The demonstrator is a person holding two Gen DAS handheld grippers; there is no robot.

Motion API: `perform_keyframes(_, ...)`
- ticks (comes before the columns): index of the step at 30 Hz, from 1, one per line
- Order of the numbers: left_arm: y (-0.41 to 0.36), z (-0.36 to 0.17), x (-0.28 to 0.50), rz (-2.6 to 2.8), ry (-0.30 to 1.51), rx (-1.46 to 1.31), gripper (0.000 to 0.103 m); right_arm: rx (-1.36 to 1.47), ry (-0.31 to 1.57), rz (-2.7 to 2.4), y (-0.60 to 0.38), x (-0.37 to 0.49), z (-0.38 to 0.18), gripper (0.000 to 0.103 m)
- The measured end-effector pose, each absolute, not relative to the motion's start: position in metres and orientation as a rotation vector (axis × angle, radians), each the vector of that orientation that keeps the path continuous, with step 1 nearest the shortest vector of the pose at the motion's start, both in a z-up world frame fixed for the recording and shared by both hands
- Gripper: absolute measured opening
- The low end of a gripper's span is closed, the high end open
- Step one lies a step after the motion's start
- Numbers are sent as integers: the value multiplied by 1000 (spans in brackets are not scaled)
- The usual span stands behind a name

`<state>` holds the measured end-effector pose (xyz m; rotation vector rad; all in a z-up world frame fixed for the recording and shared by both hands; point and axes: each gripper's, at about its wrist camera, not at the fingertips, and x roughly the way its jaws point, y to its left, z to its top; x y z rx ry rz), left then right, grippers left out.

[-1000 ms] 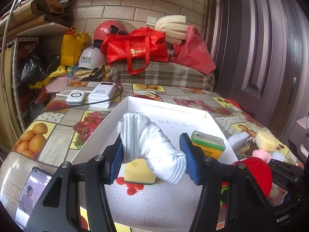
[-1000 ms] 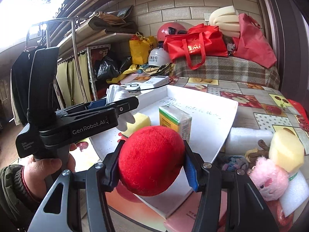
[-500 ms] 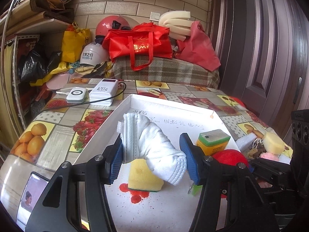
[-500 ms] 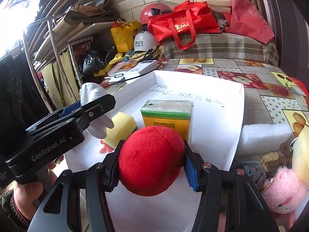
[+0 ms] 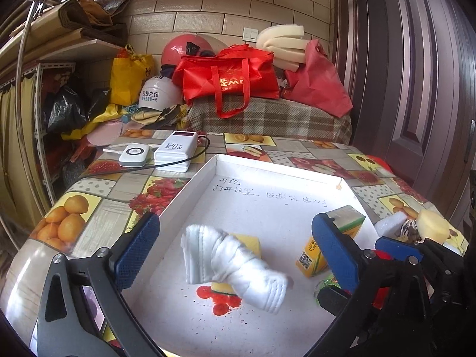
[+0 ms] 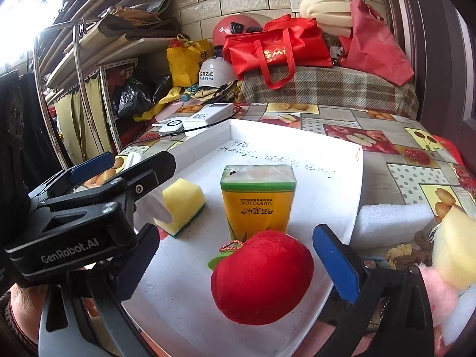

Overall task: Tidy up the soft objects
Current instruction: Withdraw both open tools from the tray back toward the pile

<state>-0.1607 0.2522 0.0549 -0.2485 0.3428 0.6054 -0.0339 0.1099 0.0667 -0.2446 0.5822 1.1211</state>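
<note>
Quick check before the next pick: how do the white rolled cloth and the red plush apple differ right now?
The white rolled cloth is long, ribbed and lies draped over the yellow sponge; the red plush apple is round, fuzzy and sits directly on the white tray. The cloth is on the tray's left side, the apple near its front edge by the tissue pack. Shared: each sits between opening claw pads, untouched, inside the tray.

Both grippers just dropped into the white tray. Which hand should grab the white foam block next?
Right. The white foam block lies outside the tray, beside the opening right gripper; the left gripper sits across the tray.
</note>
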Motion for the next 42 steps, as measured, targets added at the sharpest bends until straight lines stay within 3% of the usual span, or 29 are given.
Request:
perform_keyframes(19,259,57,-170,630,303,-313,103,-299,509,1169,120,-37,79,103)
perform_keyframes(28,252,60,-180,583,255,-318,103,-195,418,1171,37,-42,100,103)
perform_keyframes(33,220,61,-173,446,289,-296,103,-160,395,984,-29,-13,98,103)
perform_keyframes(42,99,62,-152,-3,419,-92,103,1,563,820,-101,46,81,103)
